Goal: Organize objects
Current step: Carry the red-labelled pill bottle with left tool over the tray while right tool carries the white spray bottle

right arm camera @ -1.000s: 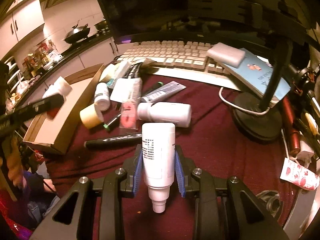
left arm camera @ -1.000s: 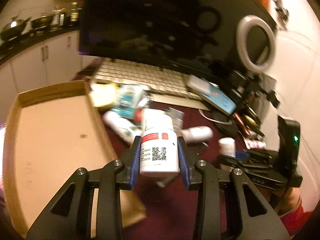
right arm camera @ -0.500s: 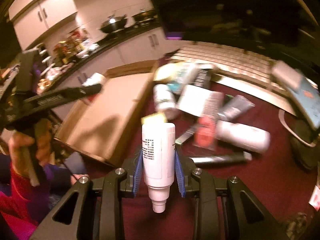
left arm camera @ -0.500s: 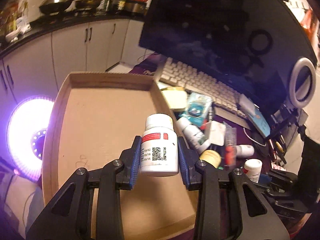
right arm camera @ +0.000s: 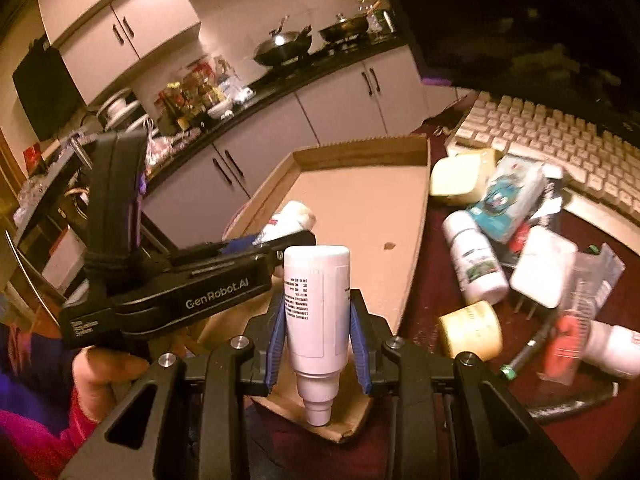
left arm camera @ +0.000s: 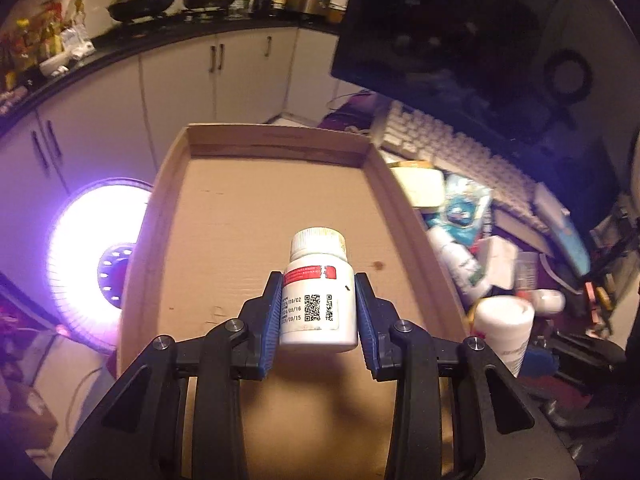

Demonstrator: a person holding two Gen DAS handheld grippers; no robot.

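Plainly the biggest thing in play is the shallow cardboard tray [left arm camera: 224,240], which lies bare under and ahead of the left gripper [left arm camera: 318,304]; its walls are low, so a bottle let go from height could topple and roll out over the rim. That gripper's jaws are partly closed on an upright white pill bottle [left arm camera: 318,300], pads pressing both sides, held above the tray floor. Just to its right, the right gripper [right arm camera: 318,320] is likewise clamped narrow on a white squeeze bottle [right arm camera: 316,312], nozzle pointing back toward the camera, over the tray's near corner [right arm camera: 340,420], which looks bent. With both tools so close, I judge a collision the likeliest fault. Further right, the loose clutter [right arm camera: 500,248] crowds the tray wall and could be knocked.
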